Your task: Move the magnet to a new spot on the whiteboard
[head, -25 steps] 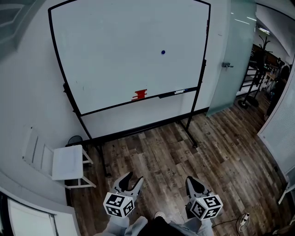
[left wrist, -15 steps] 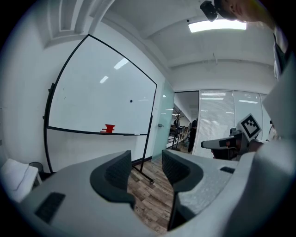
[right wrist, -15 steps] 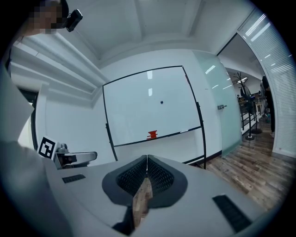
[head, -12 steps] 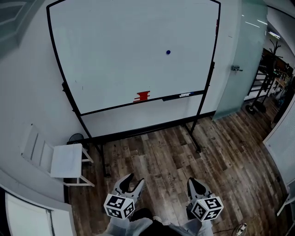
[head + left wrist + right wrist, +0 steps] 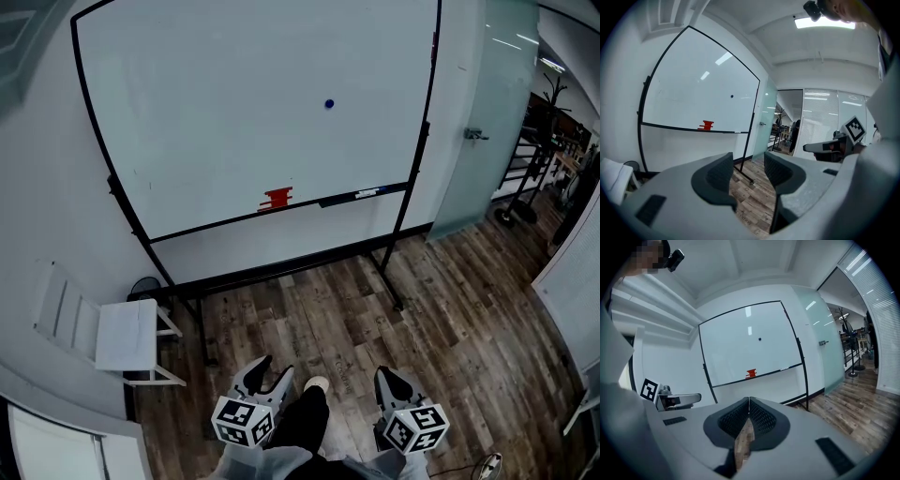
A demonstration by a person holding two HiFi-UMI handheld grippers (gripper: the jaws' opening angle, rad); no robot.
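Head view: I stand on the wood floor, well back from the whiteboard, which rests in its black frame against the far wall. The magnet, a small blue dot, sits on the upper right part of the board, with bare white all round it. Below it and to the left, a red block rests on the tray along the board's lower edge. A marker lies on the same tray, further right. A white chair stands at the near left, beside the board's left leg. A frosted glass door is just right of the board.

I hold both grippers low and near, one on each side of my shoe, pointing toward the board. My left gripper has its jaws spread, and in the left gripper view only floor shows in the gap between them. My right gripper has its jaws pressed together at the tips. The right gripper view shows them meeting on themselves, with a sliver of floor below the meeting point. Both grippers are well apart from the magnet and the board.
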